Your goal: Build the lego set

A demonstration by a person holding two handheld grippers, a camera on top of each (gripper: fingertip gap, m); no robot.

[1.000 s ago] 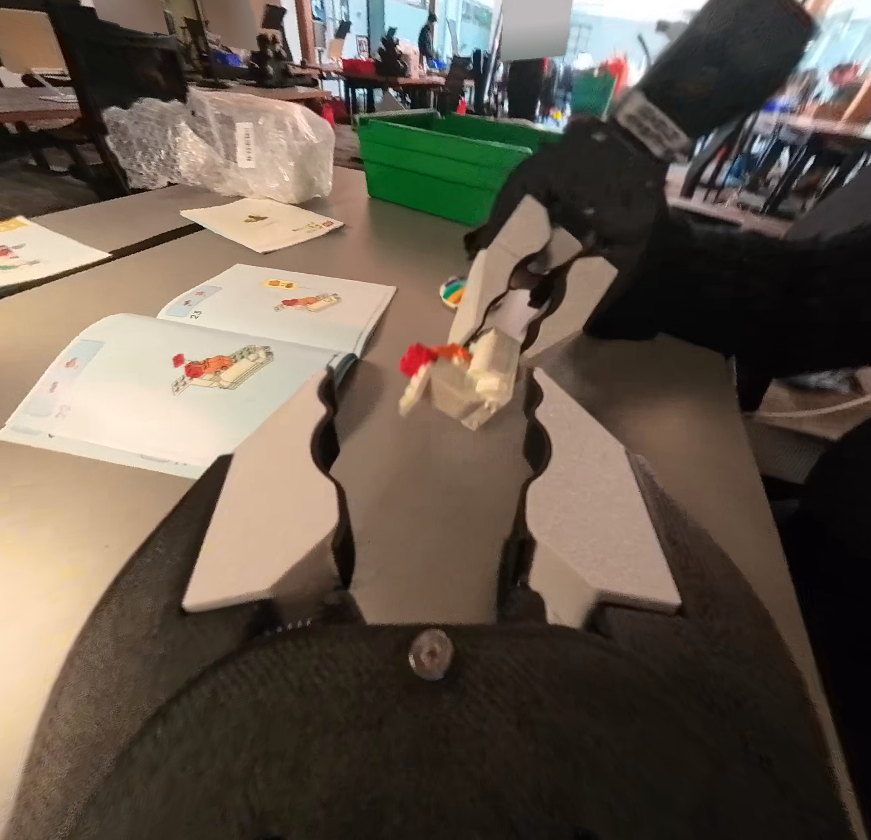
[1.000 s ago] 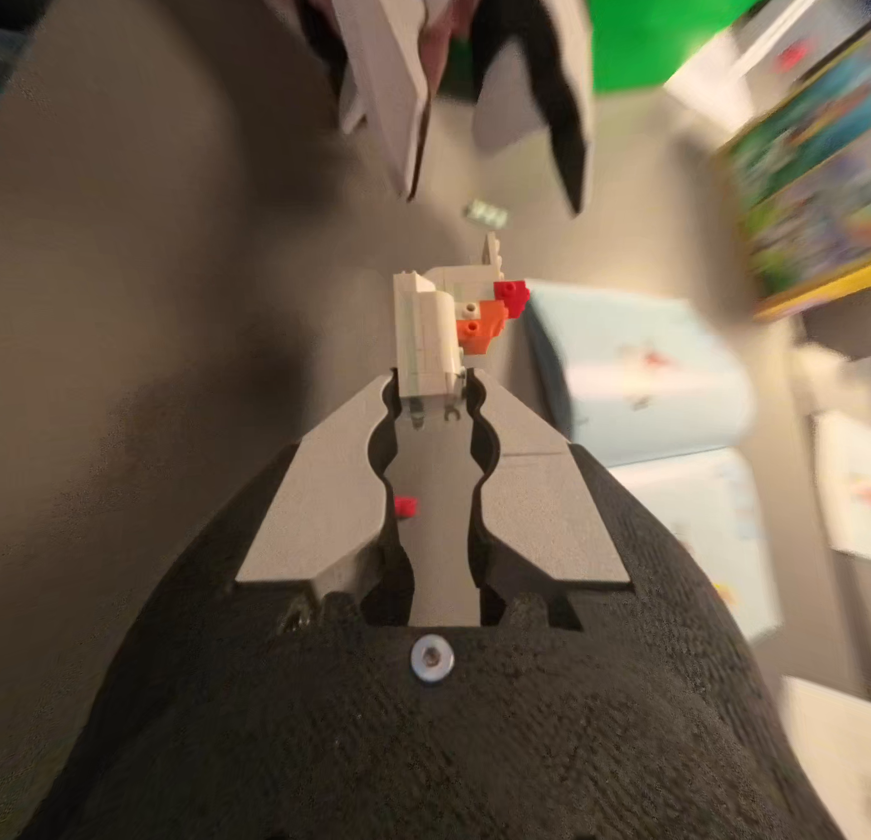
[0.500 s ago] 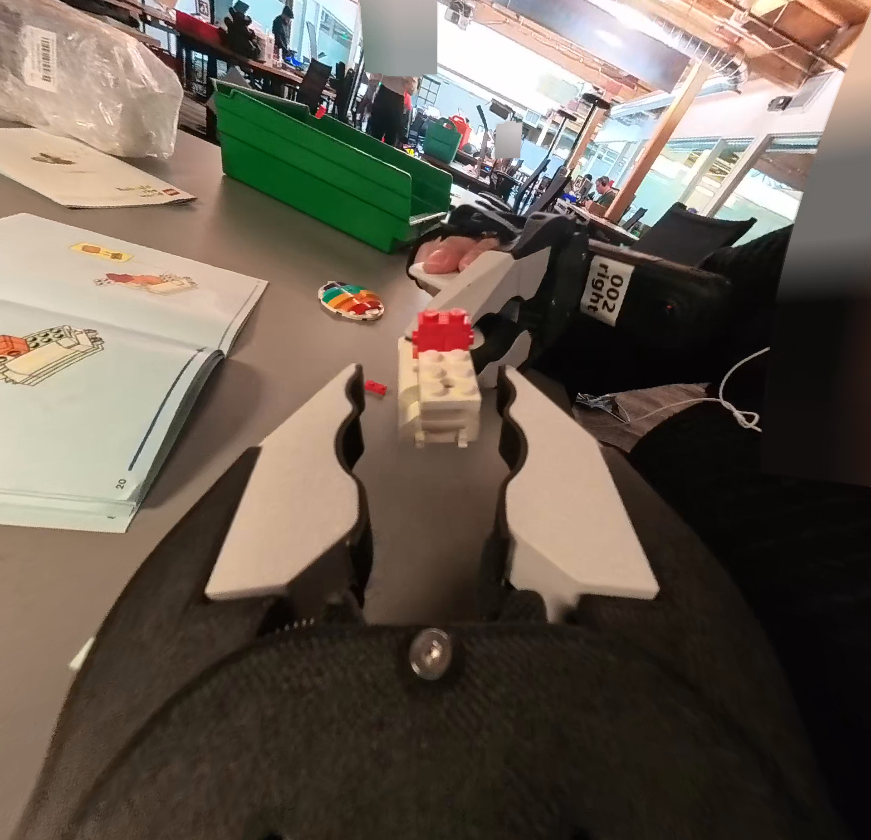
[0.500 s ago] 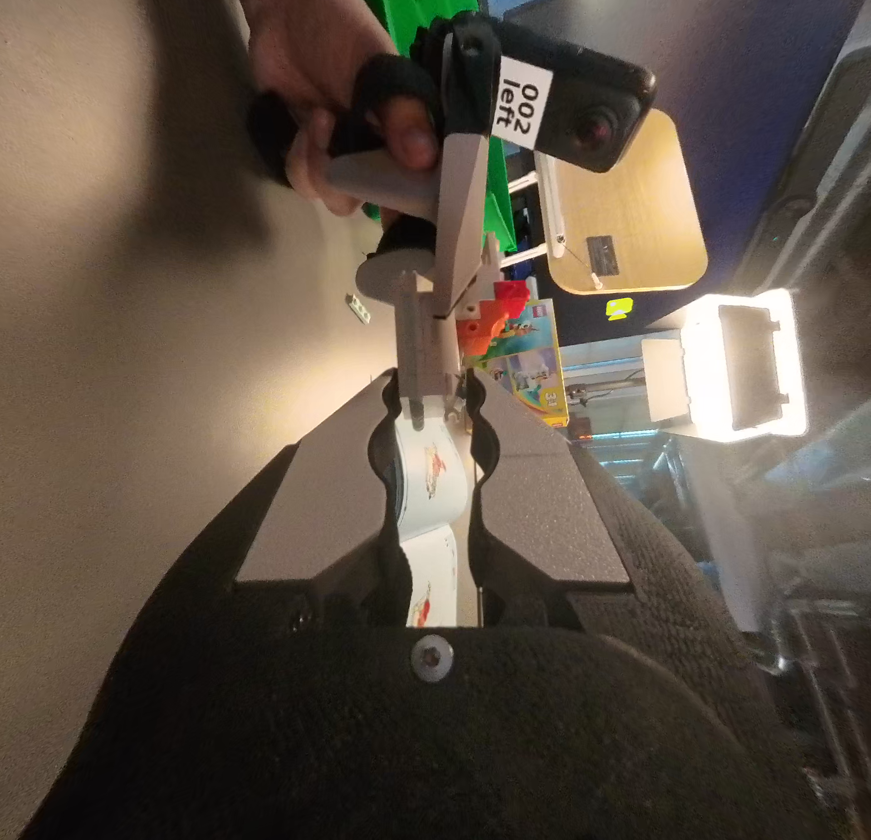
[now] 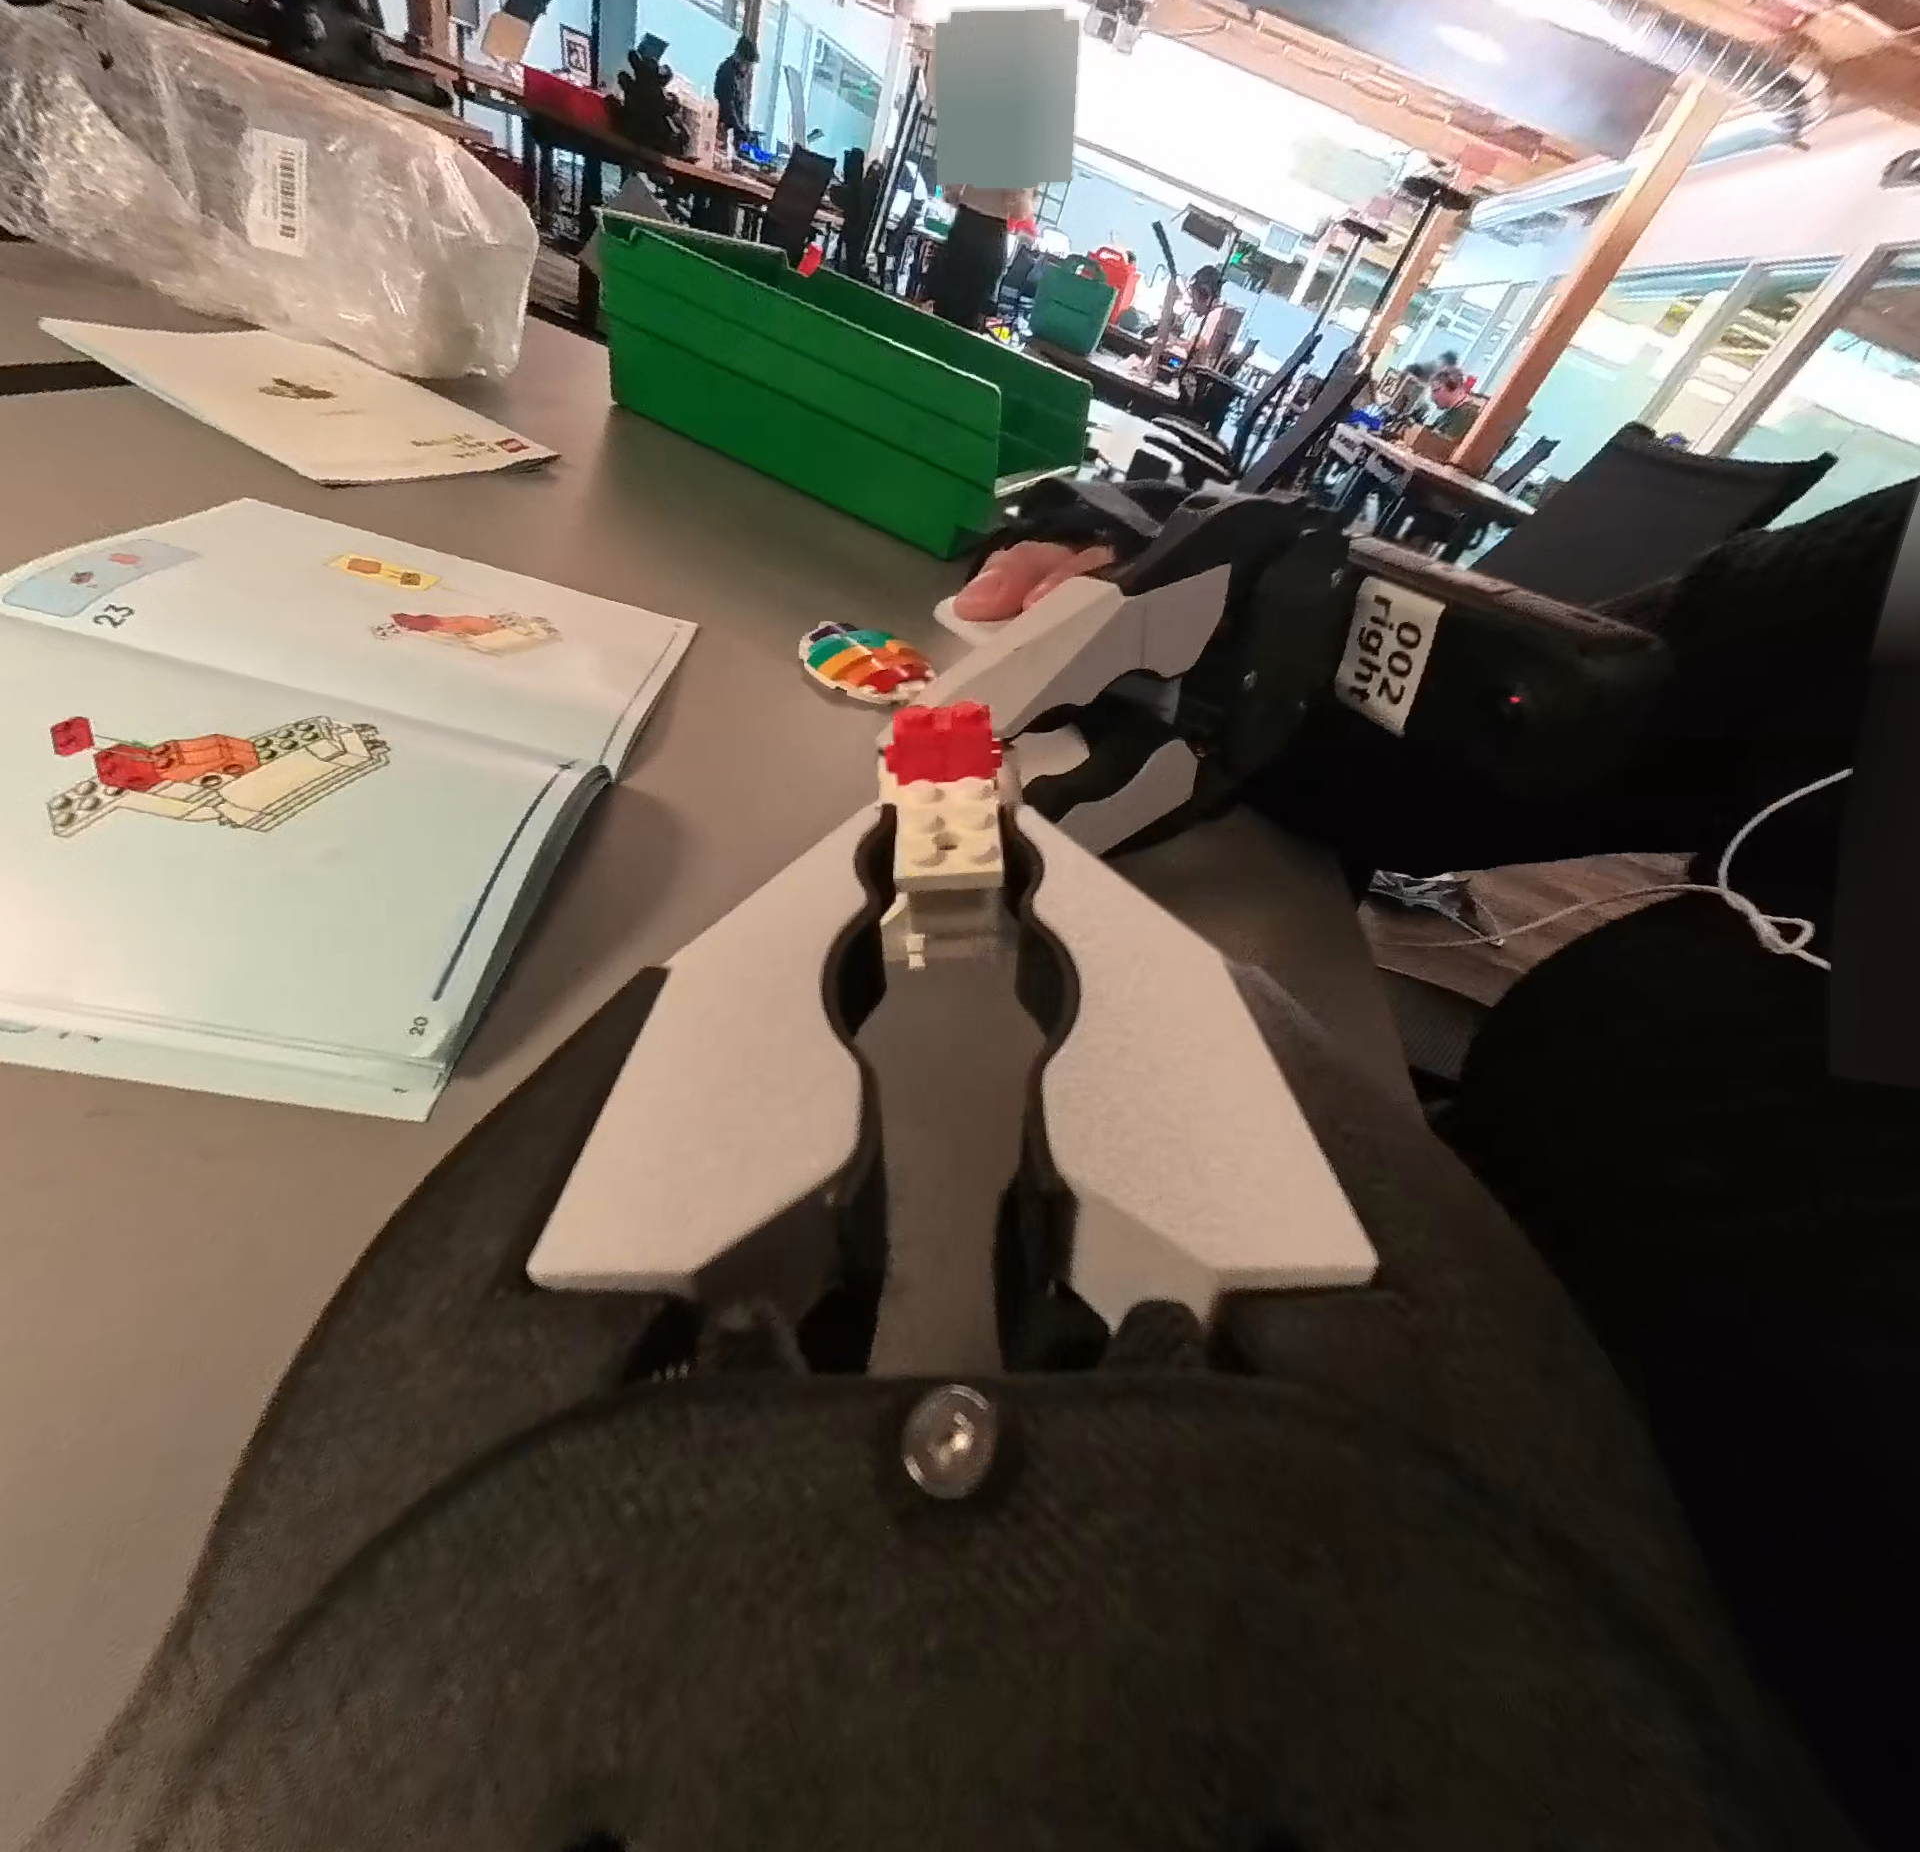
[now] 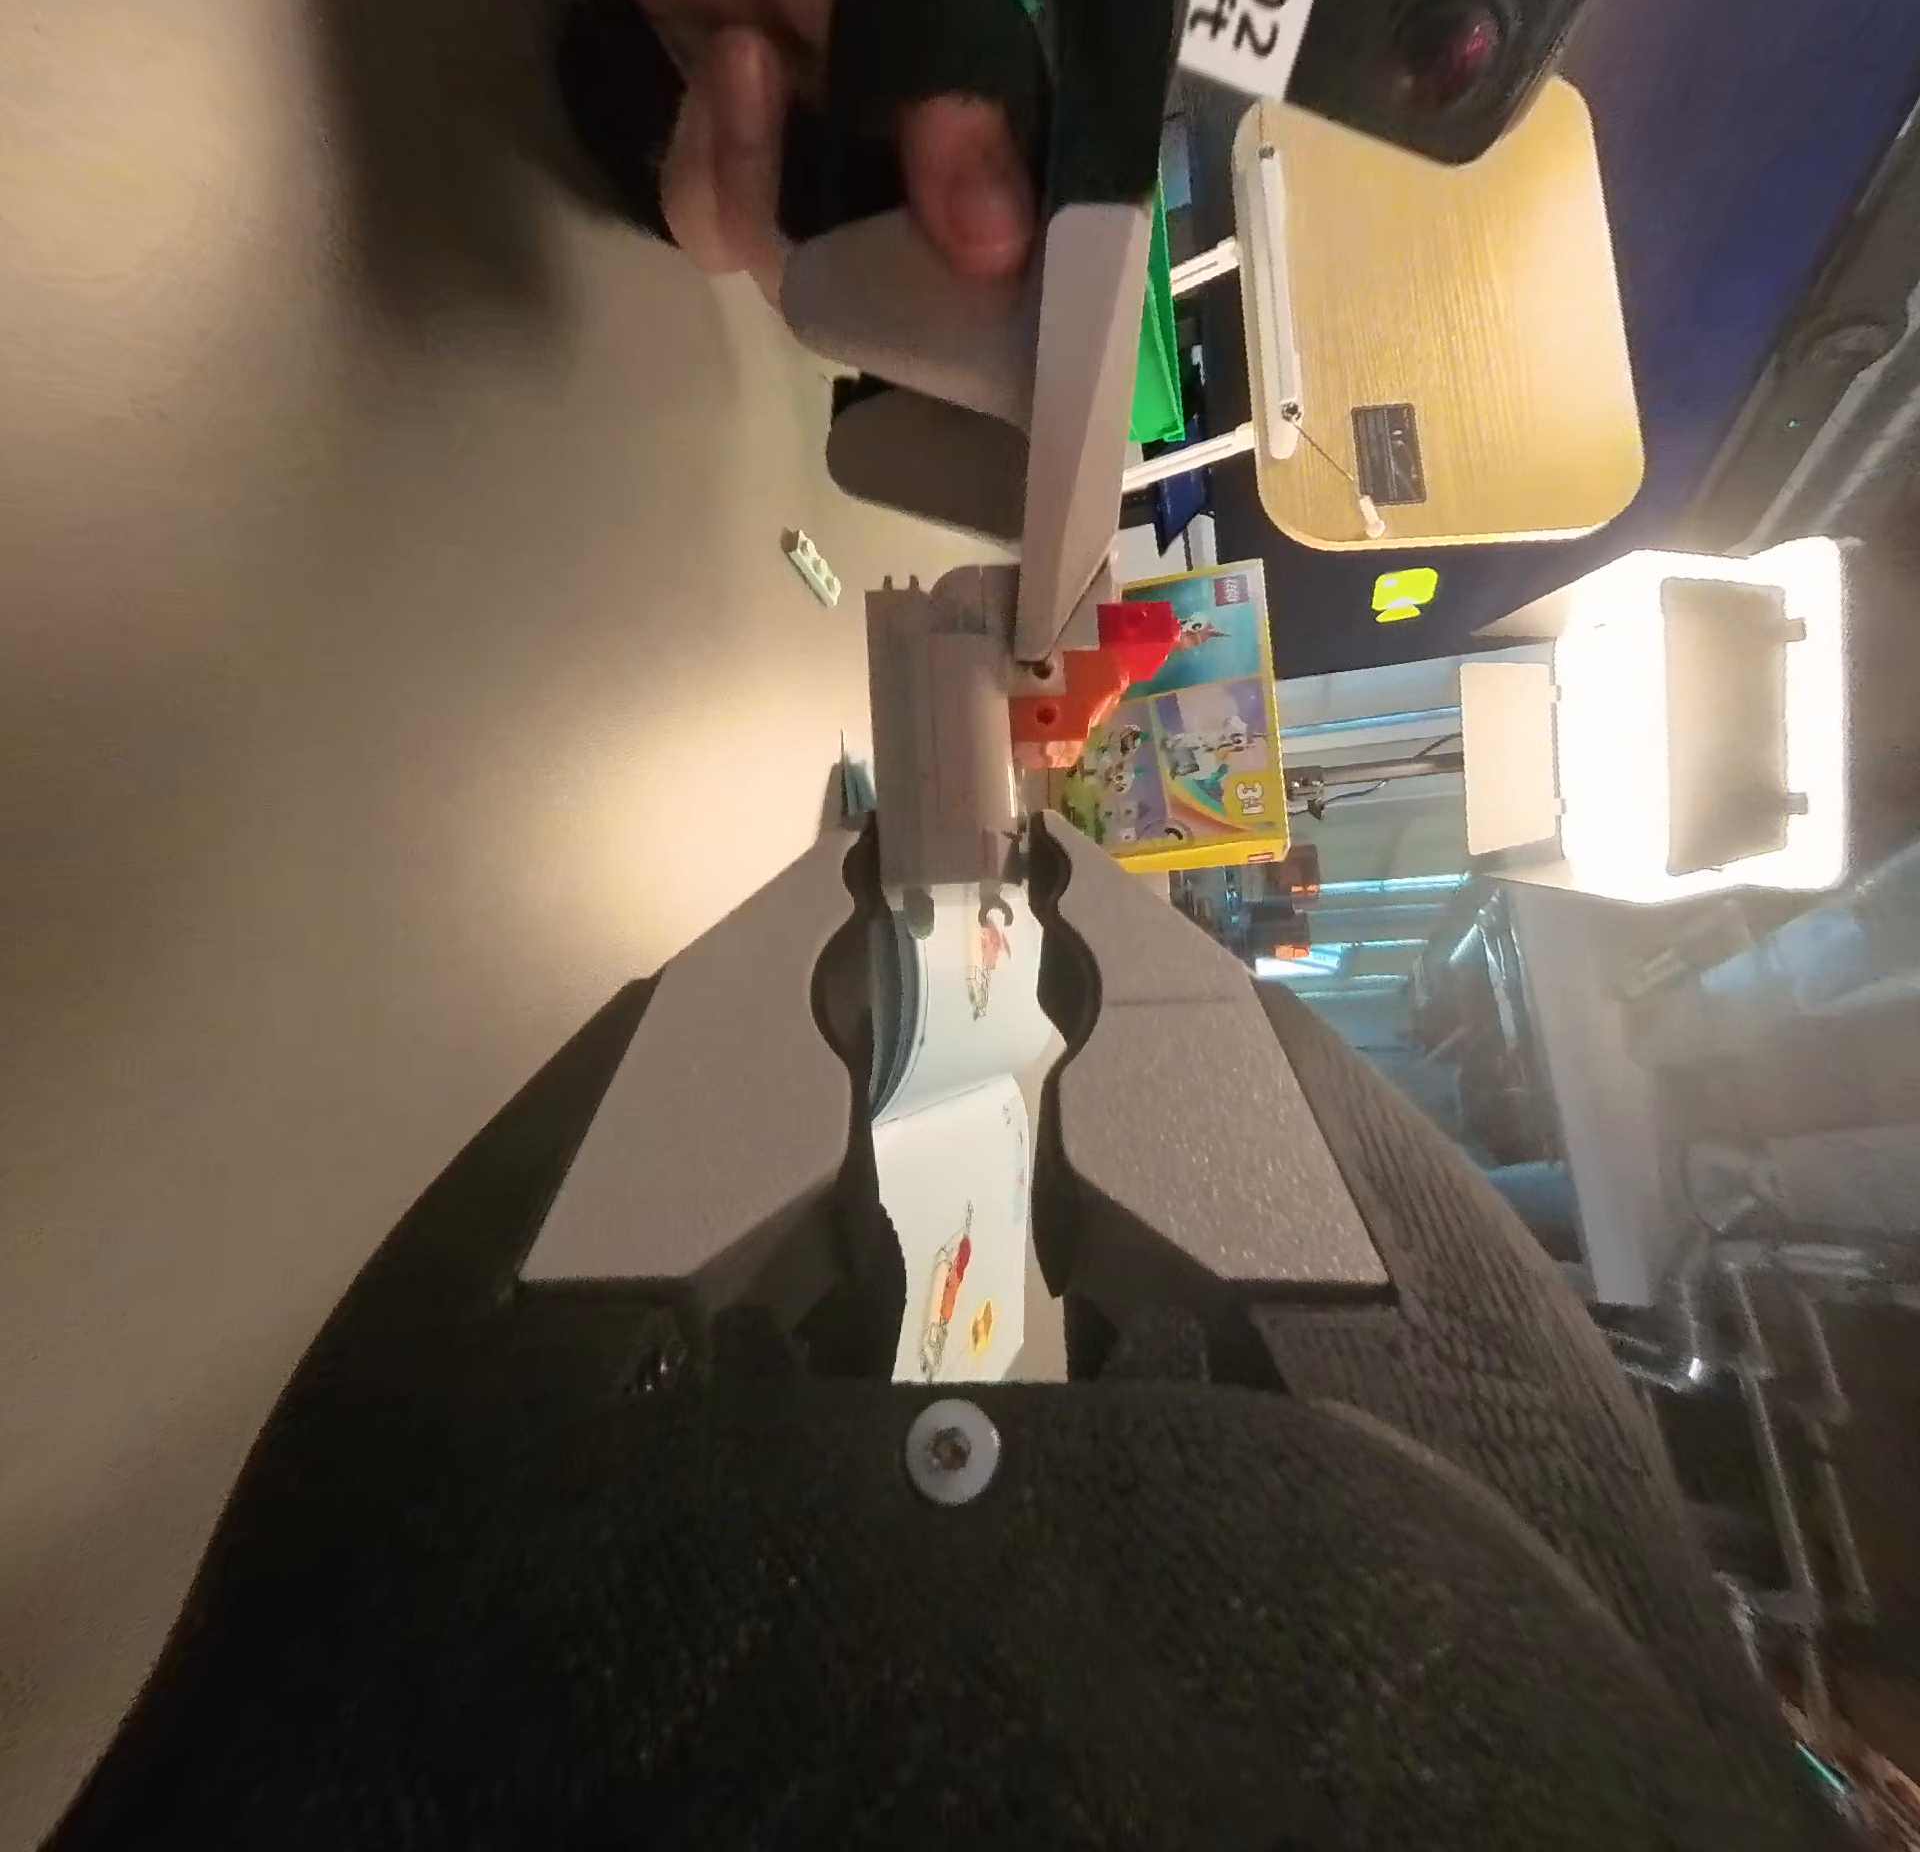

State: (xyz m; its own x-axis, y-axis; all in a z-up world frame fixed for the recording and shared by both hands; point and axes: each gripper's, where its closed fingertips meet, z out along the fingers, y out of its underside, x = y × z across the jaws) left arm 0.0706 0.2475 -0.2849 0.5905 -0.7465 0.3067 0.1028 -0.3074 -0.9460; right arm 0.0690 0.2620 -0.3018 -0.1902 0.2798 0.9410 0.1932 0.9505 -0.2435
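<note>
A small lego build (image 5: 948, 836) of white bricks with a red brick (image 5: 943, 753) on top is held in the air between both grippers. My left gripper (image 5: 948, 846) is shut on its white body. My right gripper (image 6: 951, 846) is shut on one end of the same build (image 6: 935, 722), whose orange (image 6: 1060, 706) and red (image 6: 1138, 628) bricks stick out to the side. In the left wrist view the right gripper (image 5: 1029, 753) comes in from the far right. In the right wrist view the left gripper's finger (image 6: 1081, 431) shows edge-on, its tip touching the build.
An open instruction booklet (image 5: 260, 763) lies left on the grey table (image 5: 208, 1231), with a leaflet (image 5: 301, 410), a plastic bag (image 5: 260, 192) and a green bin (image 5: 831, 400) behind. A multicoloured round piece (image 5: 868, 659) and a small pale plate (image 6: 810, 566) lie loose. A lego box (image 6: 1195, 722) stands farther off.
My left gripper was open. It has moved in around the build and shut on its white body. My right gripper has kept its hold throughout and turned the build.
</note>
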